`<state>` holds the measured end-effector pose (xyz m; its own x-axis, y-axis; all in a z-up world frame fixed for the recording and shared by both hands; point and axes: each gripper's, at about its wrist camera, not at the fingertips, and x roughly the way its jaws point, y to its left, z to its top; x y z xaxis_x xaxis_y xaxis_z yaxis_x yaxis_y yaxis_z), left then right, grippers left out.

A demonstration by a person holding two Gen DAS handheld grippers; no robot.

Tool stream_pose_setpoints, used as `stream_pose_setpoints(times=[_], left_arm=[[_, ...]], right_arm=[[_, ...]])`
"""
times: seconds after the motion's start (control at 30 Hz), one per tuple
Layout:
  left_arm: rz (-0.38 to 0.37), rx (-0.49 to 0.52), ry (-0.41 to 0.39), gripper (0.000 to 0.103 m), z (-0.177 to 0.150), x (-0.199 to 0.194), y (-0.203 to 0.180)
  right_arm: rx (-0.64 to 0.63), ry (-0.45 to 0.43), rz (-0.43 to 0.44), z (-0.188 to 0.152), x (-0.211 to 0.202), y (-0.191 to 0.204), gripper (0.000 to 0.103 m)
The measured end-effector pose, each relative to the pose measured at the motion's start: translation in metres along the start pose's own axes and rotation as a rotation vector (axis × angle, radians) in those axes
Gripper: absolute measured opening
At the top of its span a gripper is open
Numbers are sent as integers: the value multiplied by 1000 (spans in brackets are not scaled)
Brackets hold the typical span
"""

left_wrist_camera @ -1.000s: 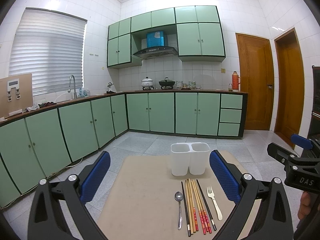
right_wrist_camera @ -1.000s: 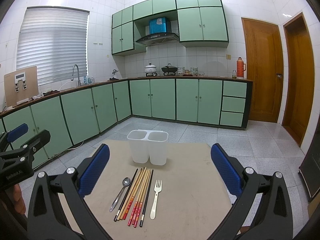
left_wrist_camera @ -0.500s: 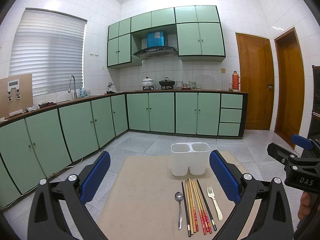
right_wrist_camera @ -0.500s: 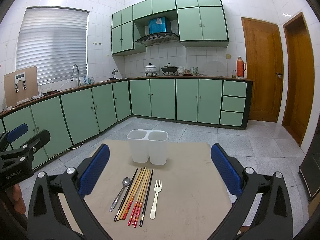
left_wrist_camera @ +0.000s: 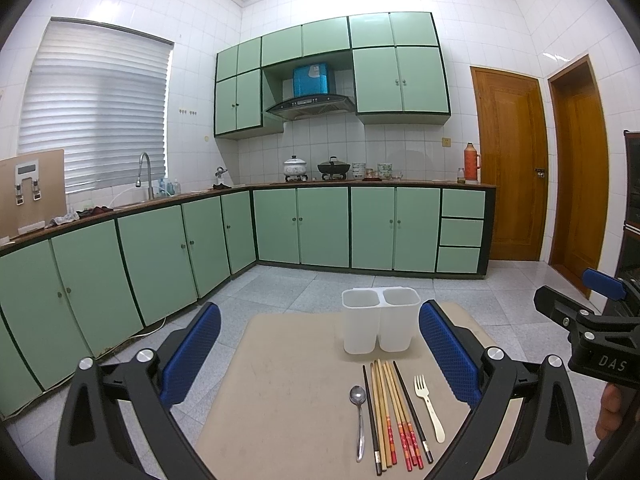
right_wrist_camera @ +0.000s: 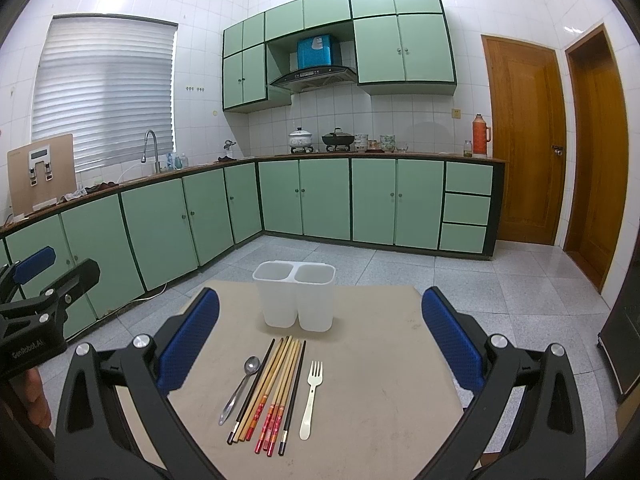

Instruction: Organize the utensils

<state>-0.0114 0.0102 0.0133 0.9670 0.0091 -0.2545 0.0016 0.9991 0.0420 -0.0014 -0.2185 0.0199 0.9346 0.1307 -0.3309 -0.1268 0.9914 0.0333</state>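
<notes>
A white two-compartment utensil holder [left_wrist_camera: 380, 320] [right_wrist_camera: 295, 295] stands empty at the far side of a tan table [left_wrist_camera: 288, 392] [right_wrist_camera: 380, 380]. In front of it lie a metal spoon [left_wrist_camera: 359, 416] [right_wrist_camera: 240, 388], several wooden and black chopsticks [left_wrist_camera: 394, 412] [right_wrist_camera: 276, 388] and a cream fork [left_wrist_camera: 430, 408] [right_wrist_camera: 312, 396]. My left gripper [left_wrist_camera: 320, 356] is open and empty above the table's near left. My right gripper [right_wrist_camera: 320, 344] is open and empty above the utensils; it also shows at the right edge of the left wrist view [left_wrist_camera: 592, 328].
Green kitchen cabinets [left_wrist_camera: 160, 252] line the left and back walls, with a sink tap [left_wrist_camera: 144, 168] and pots [left_wrist_camera: 296, 168] on the counter. Wooden doors [left_wrist_camera: 516, 168] stand at the right. Grey tiled floor surrounds the table.
</notes>
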Motion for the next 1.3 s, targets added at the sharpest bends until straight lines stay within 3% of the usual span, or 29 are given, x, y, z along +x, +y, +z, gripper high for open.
stream_pose_setpoints(times=[0.73, 0.9, 1.3], left_arm=[[6, 3, 14, 97, 2, 2, 5], [24, 2, 62, 97, -4, 23, 8], [43, 10, 303, 97, -55, 121, 17]], right_arm=[[2, 14, -7, -2, 6, -5, 98], [6, 49, -28, -6, 19, -6, 98], [6, 245, -65, -46, 102, -10, 98]])
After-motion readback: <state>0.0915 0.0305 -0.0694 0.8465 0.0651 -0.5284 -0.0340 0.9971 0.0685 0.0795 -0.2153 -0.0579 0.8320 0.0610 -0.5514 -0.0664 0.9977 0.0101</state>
